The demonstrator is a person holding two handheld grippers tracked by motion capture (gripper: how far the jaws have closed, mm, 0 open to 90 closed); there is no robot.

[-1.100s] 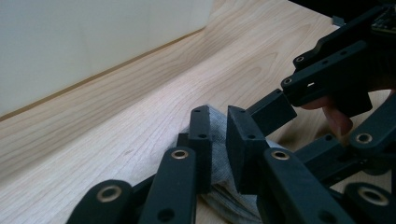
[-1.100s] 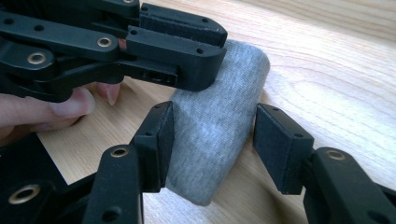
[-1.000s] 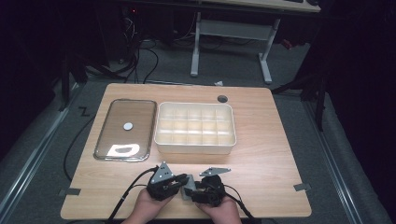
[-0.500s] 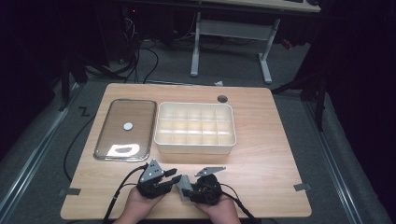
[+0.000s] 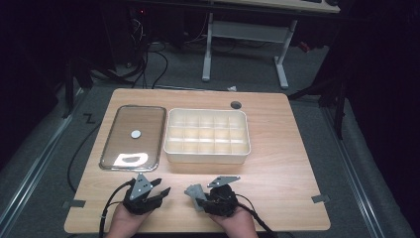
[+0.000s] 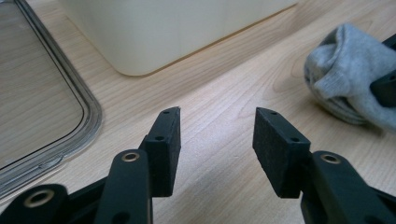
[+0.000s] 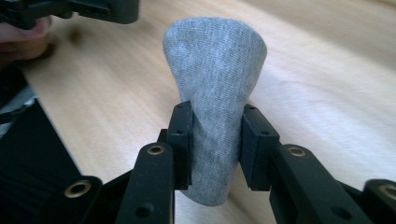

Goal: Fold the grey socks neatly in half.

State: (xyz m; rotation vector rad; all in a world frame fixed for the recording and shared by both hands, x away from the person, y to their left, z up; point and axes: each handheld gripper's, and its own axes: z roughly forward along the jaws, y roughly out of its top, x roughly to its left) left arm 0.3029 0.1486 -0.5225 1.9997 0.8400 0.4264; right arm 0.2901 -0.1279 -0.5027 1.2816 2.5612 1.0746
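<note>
The step in hand looked like a handover just finished, a rolled grey sock passing from one gripper to the other near the bottom edge of the frame; the left gripper, at the lower left of the high view, had just been opening its jaws, and in the left gripper view they stood apart over bare wood with nothing between them; the grey sock lay just right of it, at the lower centre, and showed at the right edge of the left gripper view; the right gripper had just been closing its jaws, and in the right gripper view its pads pressed both sides of the sock, pinching the bundle at its waist.

The next move, as I judged it, called for lifting the sock clear and carrying it up the frame to the white divided bin, then lowering it into one empty compartment without snagging a partition.

The wooden table was pale and mostly bare; a clear lid lay flat at the centre left, just beside the bin; beyond, at the top, the room was dark, with cables on grey carpet and the white legs of another desk.
</note>
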